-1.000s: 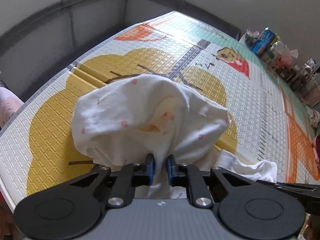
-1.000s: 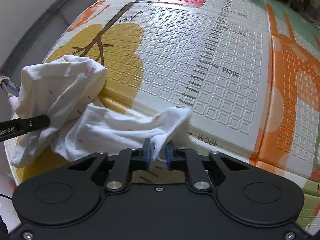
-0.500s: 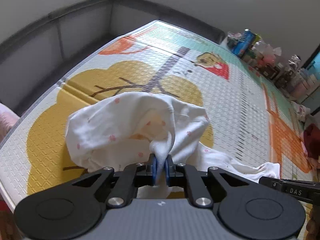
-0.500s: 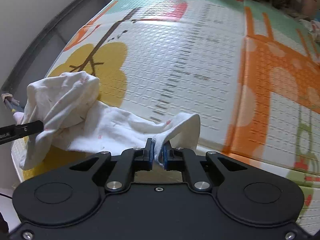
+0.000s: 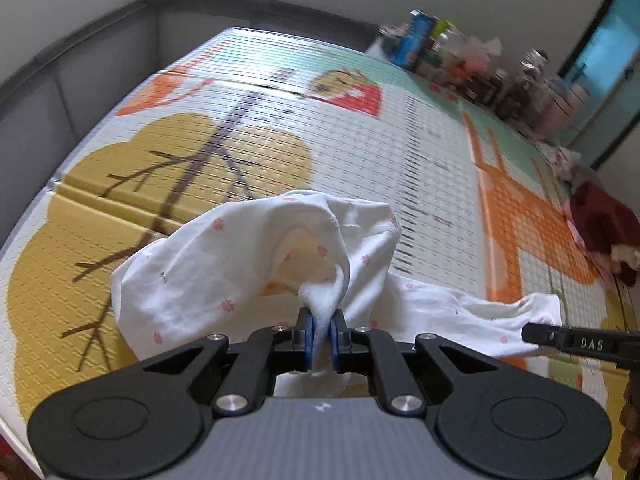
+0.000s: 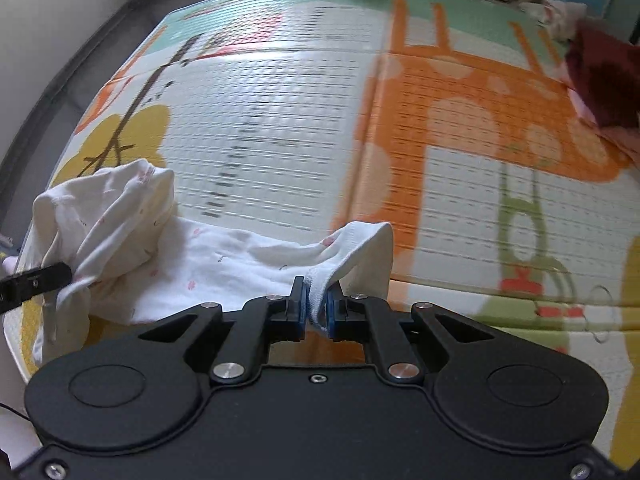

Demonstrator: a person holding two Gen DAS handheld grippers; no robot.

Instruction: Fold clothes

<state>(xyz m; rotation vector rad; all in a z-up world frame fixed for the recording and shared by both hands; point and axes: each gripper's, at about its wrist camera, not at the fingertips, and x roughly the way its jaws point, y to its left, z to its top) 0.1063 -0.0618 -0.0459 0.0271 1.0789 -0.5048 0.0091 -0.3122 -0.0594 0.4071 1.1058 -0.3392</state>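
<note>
A white garment with small pink flowers (image 5: 224,276) hangs bunched between my two grippers above the play mat. My left gripper (image 5: 321,330) is shut on one bunched edge of it. My right gripper (image 6: 316,306) is shut on another edge, where a white cuff (image 6: 360,240) folds over. The garment shows in the right wrist view (image 6: 208,268) stretching left to the left gripper's finger (image 6: 36,280). The right gripper's finger (image 5: 580,342) shows at the right of the left wrist view.
A patterned foam play mat (image 5: 420,152) with yellow tree, orange shapes and a ruler print lies under everything. A dark red garment (image 6: 604,76) lies at the mat's right side. Grey padded walls (image 5: 80,64) border the left. Cluttered boxes and bottles (image 5: 460,60) stand at the far edge.
Both grippers have lifted and swung to the right with the garment. The garment is pulled up off the mat and stretched out more between them. The view is motion-blurred.
</note>
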